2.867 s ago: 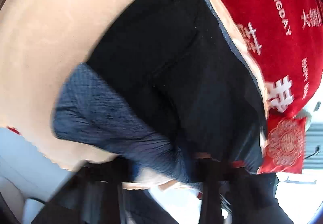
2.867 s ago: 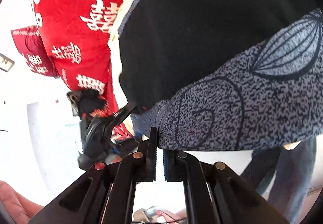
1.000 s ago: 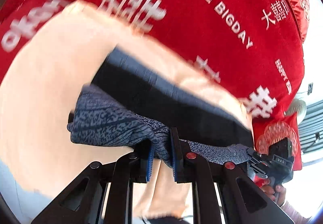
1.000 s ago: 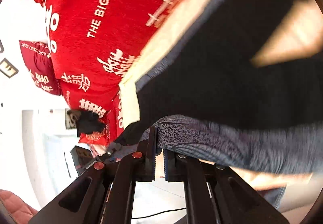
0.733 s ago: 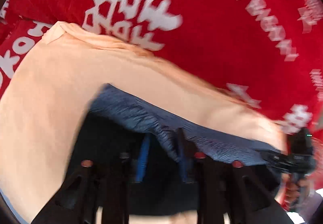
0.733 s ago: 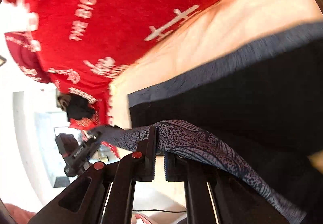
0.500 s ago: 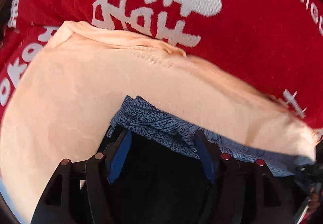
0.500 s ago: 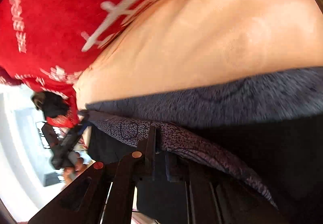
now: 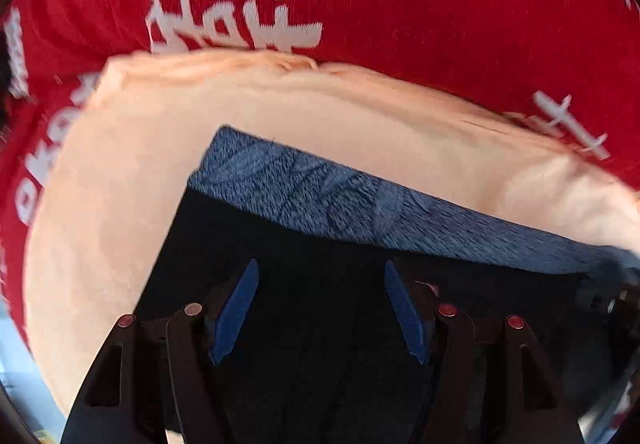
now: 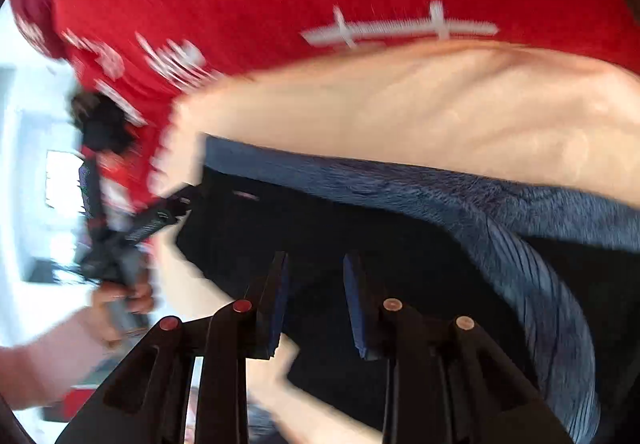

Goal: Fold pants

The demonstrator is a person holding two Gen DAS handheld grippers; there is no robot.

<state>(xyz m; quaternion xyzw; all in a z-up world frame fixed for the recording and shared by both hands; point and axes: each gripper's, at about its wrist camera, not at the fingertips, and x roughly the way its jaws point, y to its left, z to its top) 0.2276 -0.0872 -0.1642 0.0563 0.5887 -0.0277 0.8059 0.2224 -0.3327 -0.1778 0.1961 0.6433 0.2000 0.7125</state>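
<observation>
While R fingers (image 10: pixel 316 300) opening, pants (image 9: pixel 320 284) lie under both, untouched.

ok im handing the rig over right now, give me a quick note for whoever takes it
Left gripper: open, nothing between the pads, over the pants.
Right gripper: jaws opening, nothing gripped.
Pants: flat on the peach cloth, which lies on the red blanket; dark side up, patterned blue band along the far edge.
Done: one fold laid.
Left: likely another fold, then smooth it.

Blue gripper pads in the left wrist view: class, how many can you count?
2: one pad left of centre, the other right, both over the black pants.
</observation>
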